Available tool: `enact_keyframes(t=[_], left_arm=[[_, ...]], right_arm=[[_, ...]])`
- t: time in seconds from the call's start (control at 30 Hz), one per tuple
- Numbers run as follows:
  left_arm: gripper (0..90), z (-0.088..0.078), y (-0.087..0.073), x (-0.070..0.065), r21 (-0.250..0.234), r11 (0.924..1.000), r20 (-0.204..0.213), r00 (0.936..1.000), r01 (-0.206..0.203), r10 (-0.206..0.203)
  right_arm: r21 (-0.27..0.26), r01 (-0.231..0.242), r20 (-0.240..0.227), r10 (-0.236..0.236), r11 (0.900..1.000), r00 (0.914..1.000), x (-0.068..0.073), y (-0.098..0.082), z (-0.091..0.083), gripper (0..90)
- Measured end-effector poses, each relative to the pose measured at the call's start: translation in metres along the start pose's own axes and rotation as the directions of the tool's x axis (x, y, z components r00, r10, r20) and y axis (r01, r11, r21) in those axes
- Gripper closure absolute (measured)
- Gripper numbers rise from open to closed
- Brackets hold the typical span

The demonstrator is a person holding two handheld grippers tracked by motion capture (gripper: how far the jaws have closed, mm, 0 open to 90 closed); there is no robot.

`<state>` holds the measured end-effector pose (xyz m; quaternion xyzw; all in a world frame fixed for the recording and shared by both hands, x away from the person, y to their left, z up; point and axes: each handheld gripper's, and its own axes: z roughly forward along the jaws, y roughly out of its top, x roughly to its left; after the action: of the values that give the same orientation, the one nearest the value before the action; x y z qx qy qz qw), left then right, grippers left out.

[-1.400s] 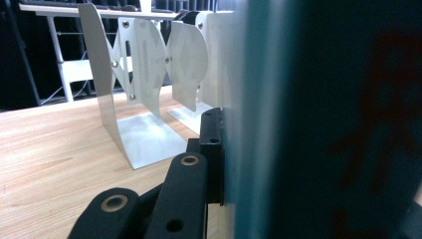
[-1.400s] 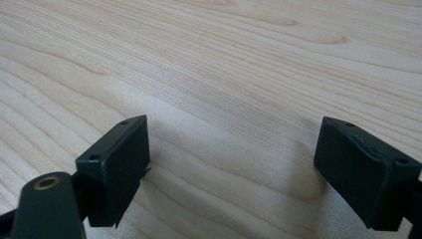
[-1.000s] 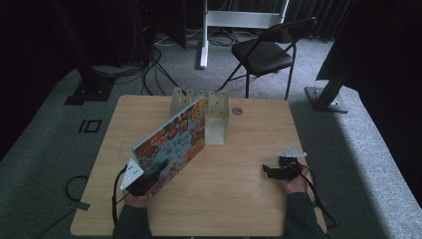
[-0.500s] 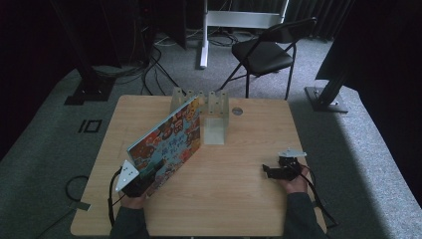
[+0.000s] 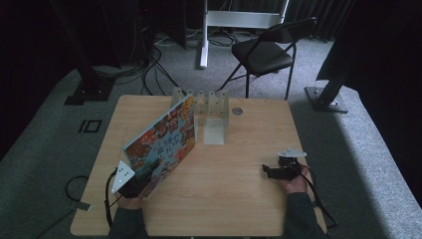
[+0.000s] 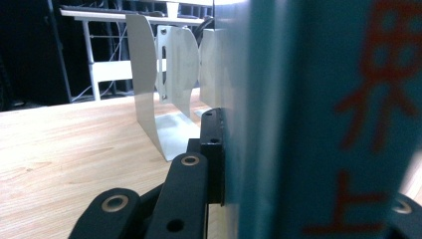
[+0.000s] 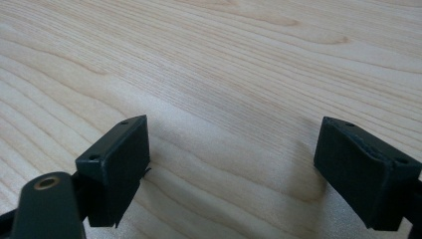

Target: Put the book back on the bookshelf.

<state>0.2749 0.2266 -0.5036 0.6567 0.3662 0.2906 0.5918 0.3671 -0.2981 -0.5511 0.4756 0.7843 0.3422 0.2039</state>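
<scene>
The left gripper (image 5: 142,180) is clamped on the picture book's (image 5: 161,142) near edge, holding it upright ahead toward the metal book rack (image 5: 206,107), while the right gripper (image 5: 271,172) rests apart, jaws wide.

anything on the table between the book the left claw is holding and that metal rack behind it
Nothing visible does. The left claw is shut on the near end of the picture book, whose far end is already at the left side of the metal rack. In the left gripper view, bare table lies before the rack's dividers.
</scene>
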Motion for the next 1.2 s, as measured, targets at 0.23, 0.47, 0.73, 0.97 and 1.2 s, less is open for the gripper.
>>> enact_keyframes(t=[0.23,0.47,0.73,0.97,1.2], left_arm=[[81.2,-0.003,0.002,0.001,-0.008,0.9999,-0.017,0.9998,0.013,-0.013],[81.3,-0.003,0.004,0.002,-0.019,0.9995,-0.045,0.9986,0.025,-0.026],[81.2,-0.001,0.011,0.002,-0.037,0.999,-0.064,0.9976,0.024,-0.027],[81.3,0.009,0.017,-0.002,-0.046,0.9989,-0.096,0.9953,0.01,-0.014],[81.2,0.015,0.018,-0.005,-0.037,0.9993,-0.119,0.9928,0.005,-0.01]], right_arm=[[0.0,0.0,-0.001,0.0,1.0,1.0,0.0,0.0,0.0,14.1],[0.0,0.001,-0.001,-0.001,1.0,1.0,0.0,0.0,0.0,14.0],[0.0,0.002,-0.001,-0.002,1.0,1.0,0.0,0.0,0.0,14.0],[0.0,0.001,-0.001,-0.001,1.0,1.0,0.0,0.0,0.0,14.0],[0.0,0.001,-0.001,-0.001,1.0,1.0,0.0,0.0,0.0,14.0]])
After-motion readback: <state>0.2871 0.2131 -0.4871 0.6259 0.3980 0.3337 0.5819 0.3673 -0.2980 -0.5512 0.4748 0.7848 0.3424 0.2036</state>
